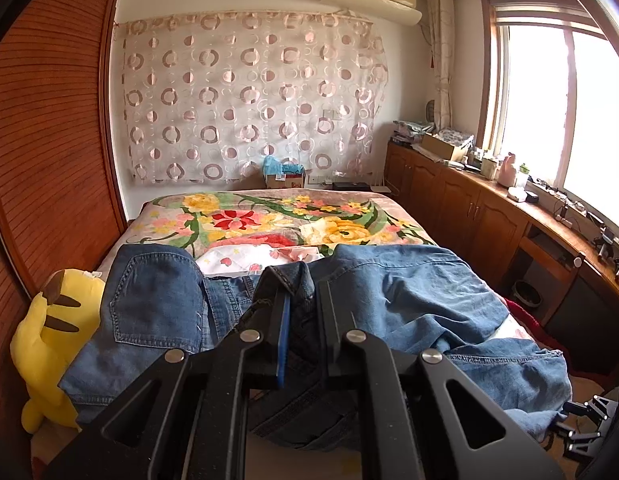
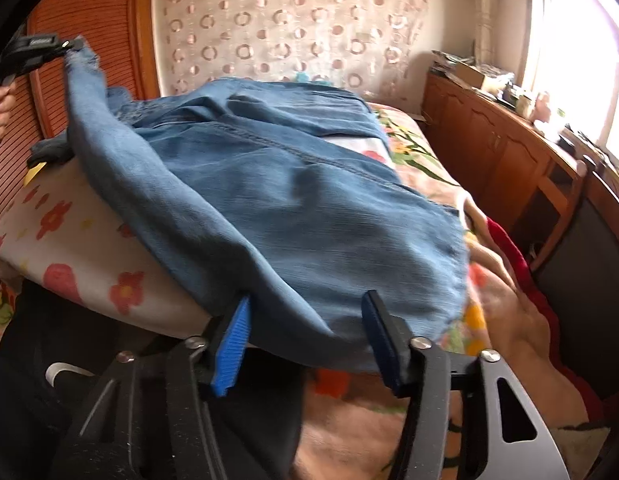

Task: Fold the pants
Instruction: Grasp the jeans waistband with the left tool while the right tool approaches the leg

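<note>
Blue denim pants (image 1: 393, 300) lie spread across the near end of the bed, a back pocket showing at the left. My left gripper (image 1: 299, 280) is shut on a bunched fold of the pants and lifts it; it also shows in the right wrist view (image 2: 71, 46) at the upper left, holding a raised corner of denim. In the right wrist view the pants (image 2: 277, 184) drape over the bed's corner. My right gripper (image 2: 305, 312) is open, its blue pads on either side of the hanging hem, not closed on it.
The bed has a floral blanket (image 1: 269, 216). A yellow plush toy (image 1: 53, 340) lies at the bed's left edge beside a wooden wardrobe (image 1: 49, 120). Wooden cabinets (image 1: 469, 200) with clutter run under the window on the right.
</note>
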Action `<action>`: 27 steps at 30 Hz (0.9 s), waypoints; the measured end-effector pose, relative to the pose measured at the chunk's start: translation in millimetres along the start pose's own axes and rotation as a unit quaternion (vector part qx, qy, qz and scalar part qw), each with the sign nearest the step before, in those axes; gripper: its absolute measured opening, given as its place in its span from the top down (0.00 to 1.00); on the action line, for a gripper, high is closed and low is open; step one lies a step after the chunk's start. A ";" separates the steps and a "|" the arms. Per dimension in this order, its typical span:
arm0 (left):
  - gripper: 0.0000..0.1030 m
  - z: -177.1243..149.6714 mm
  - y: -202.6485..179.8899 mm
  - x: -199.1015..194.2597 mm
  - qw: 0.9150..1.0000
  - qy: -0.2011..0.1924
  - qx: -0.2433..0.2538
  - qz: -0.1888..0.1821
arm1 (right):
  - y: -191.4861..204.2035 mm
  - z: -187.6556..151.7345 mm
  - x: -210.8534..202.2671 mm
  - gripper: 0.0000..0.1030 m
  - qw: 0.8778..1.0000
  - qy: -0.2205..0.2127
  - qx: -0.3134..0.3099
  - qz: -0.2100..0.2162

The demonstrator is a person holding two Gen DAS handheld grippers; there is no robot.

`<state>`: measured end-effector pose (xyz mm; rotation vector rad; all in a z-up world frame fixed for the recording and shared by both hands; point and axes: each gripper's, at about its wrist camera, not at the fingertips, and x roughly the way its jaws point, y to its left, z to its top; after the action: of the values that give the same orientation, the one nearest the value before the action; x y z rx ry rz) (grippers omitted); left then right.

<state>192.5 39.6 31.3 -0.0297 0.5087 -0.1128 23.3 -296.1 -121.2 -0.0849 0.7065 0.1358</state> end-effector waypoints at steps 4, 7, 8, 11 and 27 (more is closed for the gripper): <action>0.88 -0.1 0.6 -2.6 1.000 -0.004 -0.005 0.000 | -0.4 8.9 1.0 0.87 1.000 0.002 0.003 -0.005; 0.88 -0.2 1.6 -2.5 1.000 -0.004 -0.005 0.000 | 0.6 9.0 -0.3 0.96 1.000 -0.003 -0.003 0.005; 0.88 -0.3 1.8 -2.5 1.000 -0.003 -0.004 0.000 | 1.3 8.2 -2.4 0.96 1.000 -0.005 -0.005 0.007; 0.88 -0.6 2.7 -2.5 1.000 -0.004 -0.004 0.000 | 2.0 6.4 -2.0 0.97 1.000 -0.011 -0.003 0.011; 0.88 7.3 3.9 -4.8 1.000 -0.003 -0.014 0.001 | 28.6 8.7 6.0 0.49 0.995 -0.045 -0.055 0.076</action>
<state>192.3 44.0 39.8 -0.0569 0.5041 -0.1036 29.0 -266.2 -119.5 -0.1292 0.6157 0.3235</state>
